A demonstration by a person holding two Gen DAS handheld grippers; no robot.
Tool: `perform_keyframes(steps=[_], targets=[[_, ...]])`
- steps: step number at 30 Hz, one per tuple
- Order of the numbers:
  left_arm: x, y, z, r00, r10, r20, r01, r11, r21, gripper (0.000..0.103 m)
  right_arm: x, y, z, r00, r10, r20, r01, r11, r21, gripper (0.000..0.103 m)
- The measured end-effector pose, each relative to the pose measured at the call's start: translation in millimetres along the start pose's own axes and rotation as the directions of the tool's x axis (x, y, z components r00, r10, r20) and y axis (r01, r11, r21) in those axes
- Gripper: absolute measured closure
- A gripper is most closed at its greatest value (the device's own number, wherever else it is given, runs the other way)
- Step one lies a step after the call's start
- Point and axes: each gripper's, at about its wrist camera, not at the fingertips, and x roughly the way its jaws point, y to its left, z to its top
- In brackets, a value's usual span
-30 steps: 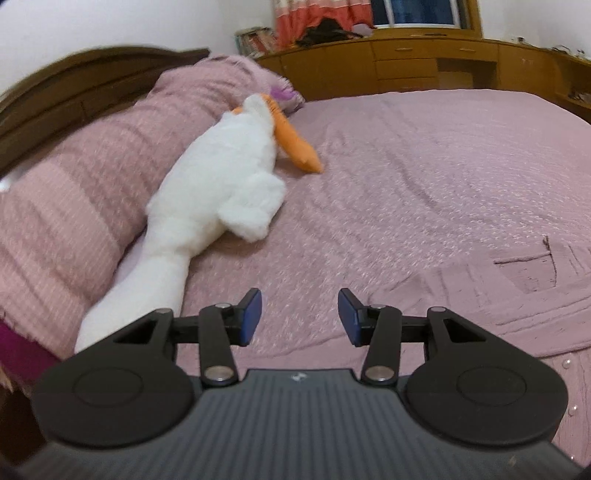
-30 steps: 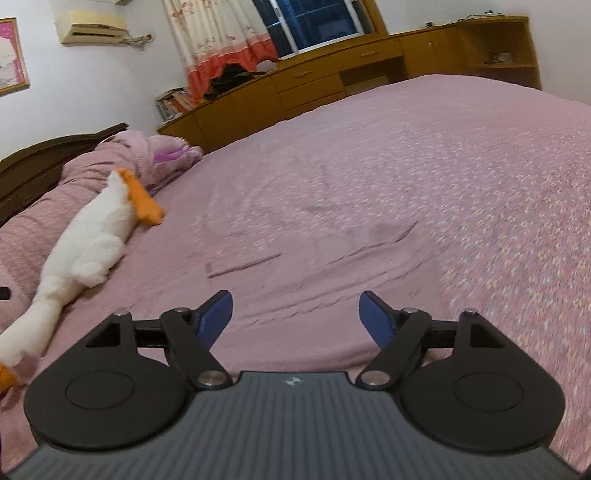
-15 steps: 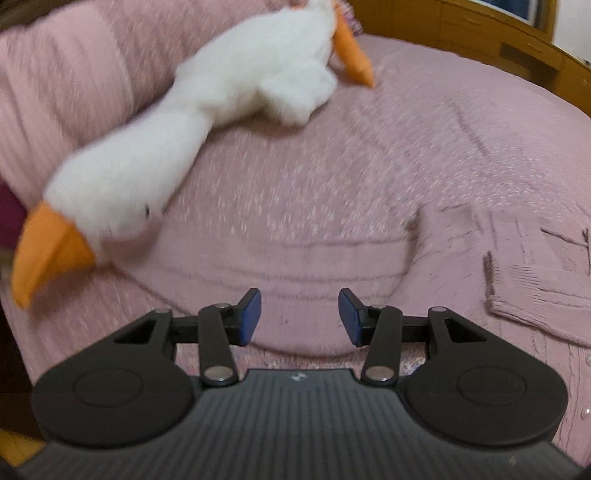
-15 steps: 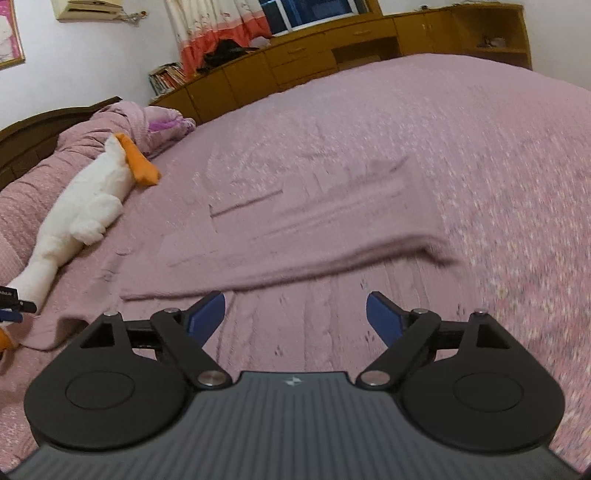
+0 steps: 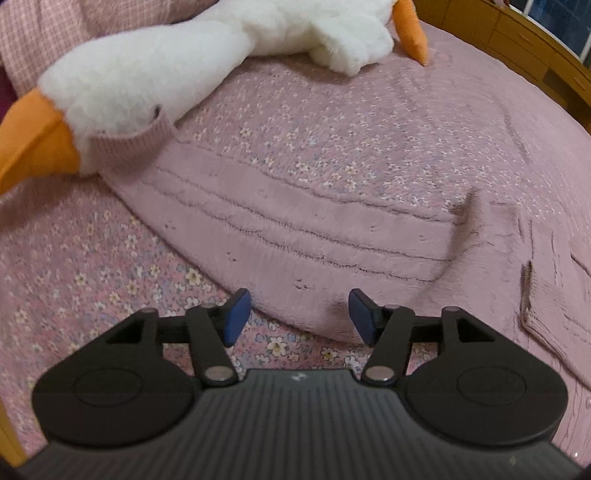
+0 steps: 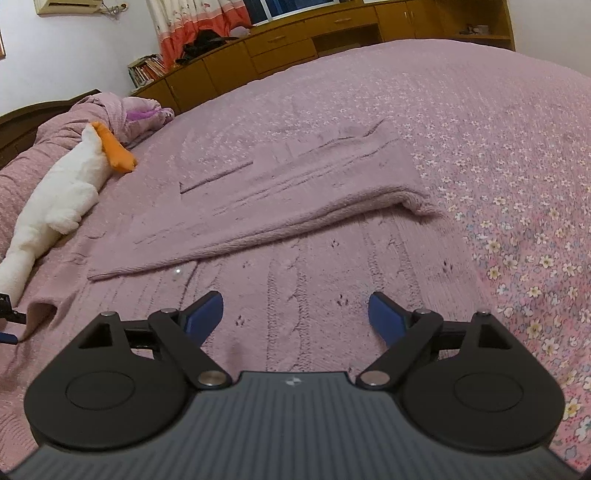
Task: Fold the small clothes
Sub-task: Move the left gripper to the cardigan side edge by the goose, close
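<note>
Where its cuff meets the goose (image 5: 155,70), the sweater (image 5: 314,236) blurs

White plush goose (image 5: 207,51) (orange beak and feet) lying on floral pink bed (image 6: 498,155) beside rumpled pink quilt (image 6: 62,125); wooden cabinets (image 6: 295,40), books (image 6: 146,68), curtain (image 6: 192,26) beyond

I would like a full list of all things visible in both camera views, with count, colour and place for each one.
sweater: one, pink knit, spread on the bed, one sleeve folded across, the other reaching the goose.
plush goose: one, white with orange beak, beside the pillows.
bedspread: one, pink floral, covering the bed.
pillows: pink, at the headboard.
cabinets: wooden, along the far wall.
curtain: one, floral and orange, by the window.
left gripper: open, over the sleeve.
right gripper: open, over the sweater body.
</note>
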Motion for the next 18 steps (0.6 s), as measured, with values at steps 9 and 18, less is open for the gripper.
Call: perform_keyframes(steps=[9,18], targets=[[5,8,1,1.000,-0.006,0.027,0.009,0.993,-0.116,0.038,5,4,-2,1.000,-0.007,0.008,0.007,0.999,-0.036,0.011],[-4,15,0,0.995,0.035,0.096,-0.017,0.984,-0.178,0.038,7,4,-3,1.000,-0.009,0.011,0.009,0.999,-0.042,0.011]])
